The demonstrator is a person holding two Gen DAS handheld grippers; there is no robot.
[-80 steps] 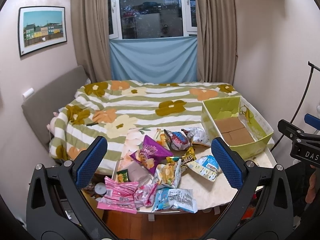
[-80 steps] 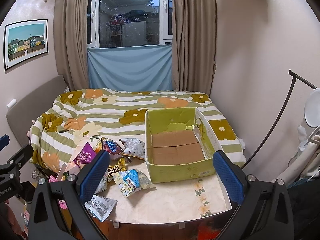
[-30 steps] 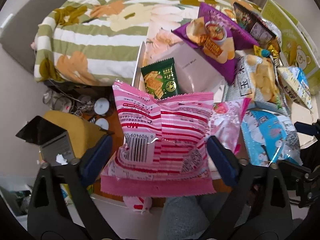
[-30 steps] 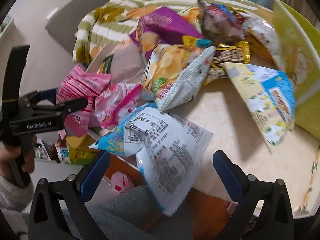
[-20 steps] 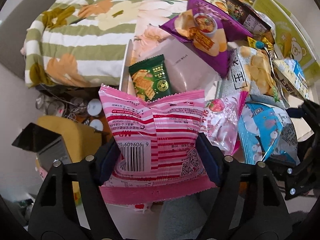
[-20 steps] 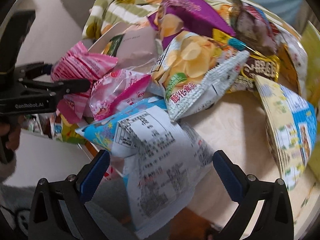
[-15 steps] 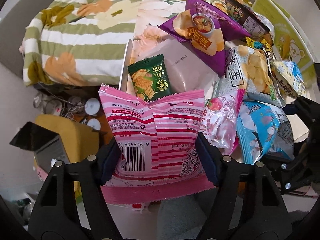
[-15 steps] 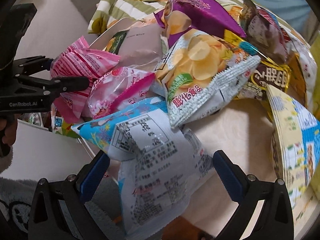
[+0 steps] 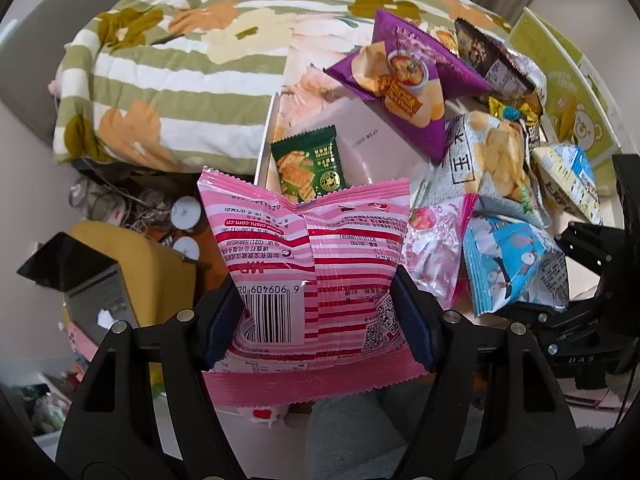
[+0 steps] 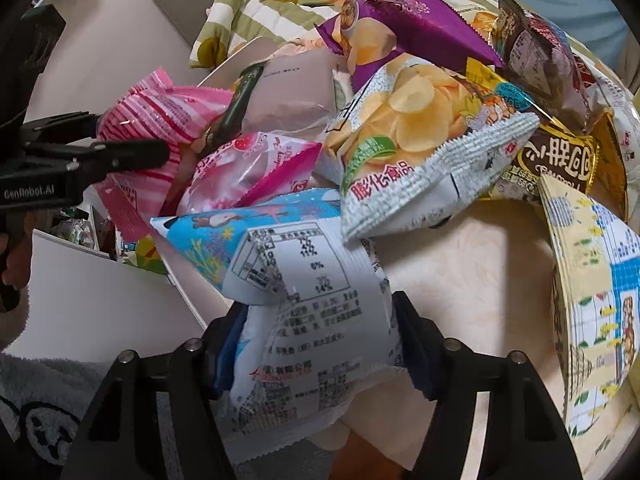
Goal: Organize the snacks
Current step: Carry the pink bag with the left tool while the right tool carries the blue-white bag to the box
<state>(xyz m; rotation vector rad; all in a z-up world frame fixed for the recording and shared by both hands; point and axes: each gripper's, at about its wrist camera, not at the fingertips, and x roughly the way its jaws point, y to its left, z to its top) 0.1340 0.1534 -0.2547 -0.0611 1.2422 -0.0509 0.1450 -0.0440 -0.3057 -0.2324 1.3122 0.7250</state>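
My left gripper is shut on a pink striped snack bag at the near left edge of the table; the bag also shows in the right wrist view. My right gripper is shut on a light blue and white snack bag, which also shows in the left wrist view. A pile of snack bags lies beyond: a grey chip bag, a purple bag, a small green packet and a clear pink bag. The green box stands at the far right.
The table top is pale with a flower print. A bed with a striped flowered quilt lies behind it. A yellow stool and clutter sit on the floor at the left. A yellow and blue bag lies at the right.
Both grippers came down from high above the table to the pile's near edge. The left closed on the pink striped bag, then the right closed on the blue and white bag.
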